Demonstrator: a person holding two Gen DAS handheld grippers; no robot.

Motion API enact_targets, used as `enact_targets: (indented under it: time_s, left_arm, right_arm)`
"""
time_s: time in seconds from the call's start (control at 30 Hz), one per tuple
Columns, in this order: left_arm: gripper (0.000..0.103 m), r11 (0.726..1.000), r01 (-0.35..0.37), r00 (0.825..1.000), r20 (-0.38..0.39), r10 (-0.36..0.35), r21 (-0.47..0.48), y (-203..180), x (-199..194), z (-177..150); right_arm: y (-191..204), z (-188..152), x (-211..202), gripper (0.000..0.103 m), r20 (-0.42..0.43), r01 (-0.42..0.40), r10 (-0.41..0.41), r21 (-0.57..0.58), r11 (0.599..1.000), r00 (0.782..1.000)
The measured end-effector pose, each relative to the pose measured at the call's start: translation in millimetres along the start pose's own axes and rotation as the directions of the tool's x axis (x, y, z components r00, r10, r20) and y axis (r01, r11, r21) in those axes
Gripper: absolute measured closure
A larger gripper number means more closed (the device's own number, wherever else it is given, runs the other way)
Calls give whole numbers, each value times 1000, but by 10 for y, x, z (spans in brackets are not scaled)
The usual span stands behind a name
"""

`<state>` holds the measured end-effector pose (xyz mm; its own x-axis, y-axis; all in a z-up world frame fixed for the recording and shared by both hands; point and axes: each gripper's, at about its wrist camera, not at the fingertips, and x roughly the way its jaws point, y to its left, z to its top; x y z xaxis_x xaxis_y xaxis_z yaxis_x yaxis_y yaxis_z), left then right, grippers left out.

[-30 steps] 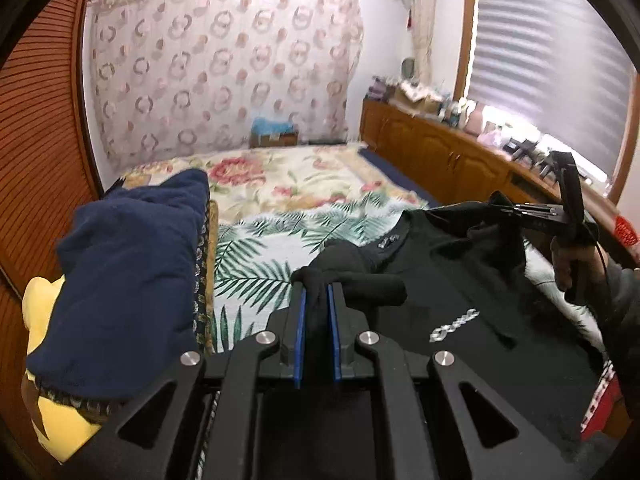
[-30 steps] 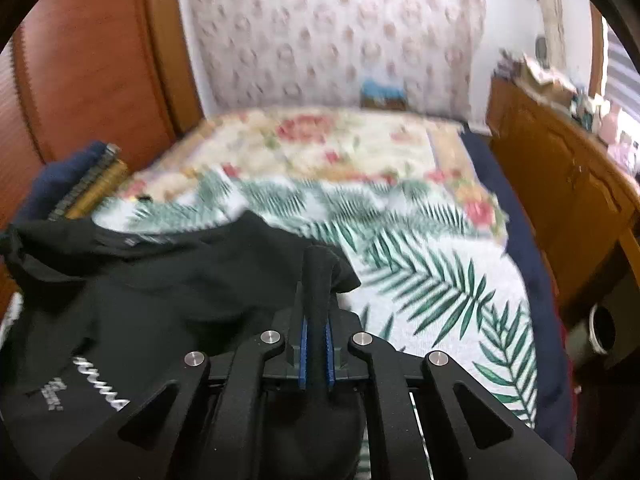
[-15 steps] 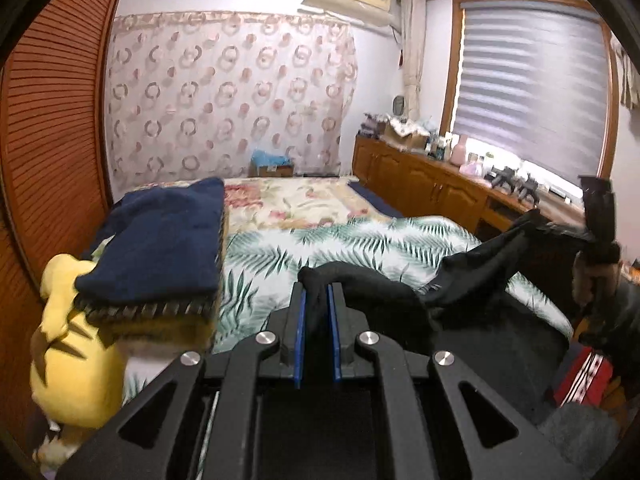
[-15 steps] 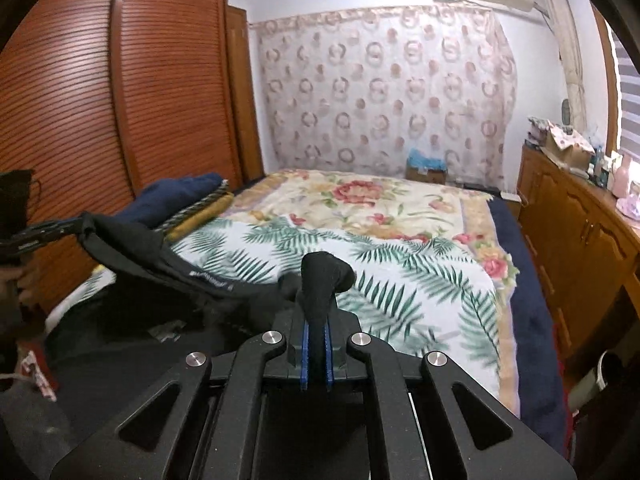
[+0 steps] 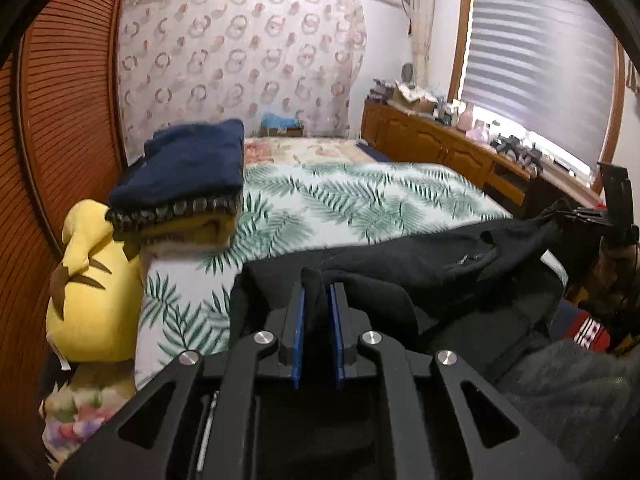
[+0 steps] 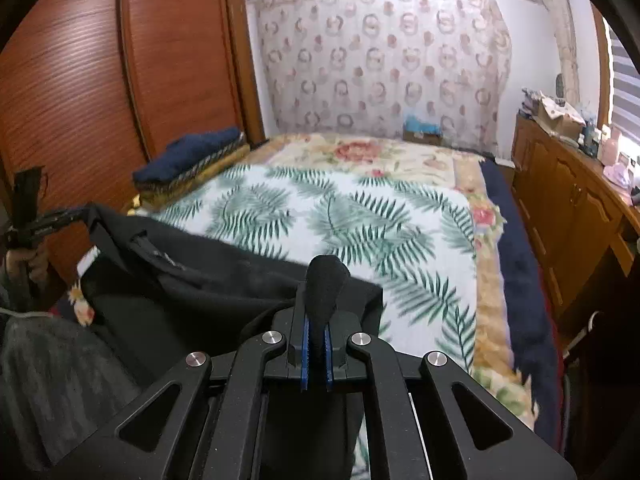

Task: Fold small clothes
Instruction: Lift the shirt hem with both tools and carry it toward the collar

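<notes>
- Since half a second ago, we see the black fabric garment point(image 5: 432, 264) lower and closer to the palm-leaf printed bedspread point(image 5: 360, 204); it now spans the lower centre of both wrist views, stretched between our two tools.
- Left gripper point(image 5: 318, 300): blue-padded jaws clamped on a bunched edge of the garment, lower centre of the left wrist view.
- Right gripper point(image 6: 318, 320): jaws pressed together on a rolled black fold that sticks up above the fingertips, lower centre of the right wrist view.
- Each tool also shows in the other's view: the right one at the right edge of the left view point(image 5: 592, 216), the left one at the left edge of the right view point(image 6: 48, 220), each with garment cloth running to it.
- Folded navy blue cloth stack point(image 5: 188, 168) sits at left of the left view, on a yellow plush toy point(image 5: 88, 280).
- Red-brown slatted wardrobe doors point(image 6: 80, 92) fill the upper left of the right view.
</notes>
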<state>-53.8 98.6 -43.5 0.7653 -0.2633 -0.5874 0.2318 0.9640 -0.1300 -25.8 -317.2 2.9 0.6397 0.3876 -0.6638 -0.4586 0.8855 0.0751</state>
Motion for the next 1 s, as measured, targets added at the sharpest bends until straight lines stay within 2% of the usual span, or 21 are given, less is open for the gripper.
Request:
enact_targets:
  time_s: [0.13,0.23,0.3,0.33,0.4,0.5,0.57,0.6,0.63,0.87,0.93,1.0]
  left_arm:
    - [90,1000,-12,997,-73,12,-3,44,126,-193]
    - [75,1000,-24,997,-71,24,-7,102,99,-207]
    - [69,999,-43,997,-63,42,-9,141,64,-160]
    - [64,998,-58,997,-49,57,-3,149,46,-130]
    - [62,998,-68,997,-42,68,5,169,62,-75]
    - [58,998,-69,996,-56,69,4,223,200,19]
    - [58,998,-62,995,-77,62,1,261,346,75]
    - [57,998,-61,994,-88,61,0,278,417,95]
    - [57,998,-63,993,-100,63,-2,300,495,116]
    - [57,995,-91,981,-174,83,-36,497,906,201]
    - [57,995,-85,979,-191,72,-56,555,969,196]
    - [57,994,-71,978,-201,53,-80,621,1006,180]
  right_arm:
    - [4,-286,44,100,-73,23,-22,7,1000,997]
    - [-58,-454,96,100,-121,41,-38,24,999,992]
    - [-113,-475,117,100,-138,52,-47,36,998,989]
    - [-132,-460,118,95,-141,56,-50,40,998,989]
    - [-146,-418,71,90,-124,74,-69,29,997,990]
    - [-159,-335,-8,86,-94,76,-74,21,997,993]
    - [-167,-260,-22,77,-77,92,-91,13,996,993]
    - [-171,-215,-11,63,-70,102,-101,9,995,992]
    - [-178,-161,15,54,-59,114,-114,3,993,992]
    - [-237,63,445,45,-68,98,-100,-25,995,993]
    - [-269,90,628,40,-99,94,-95,-19,995,991]
    - [-299,100,828,40,-145,91,-91,-10,996,985]
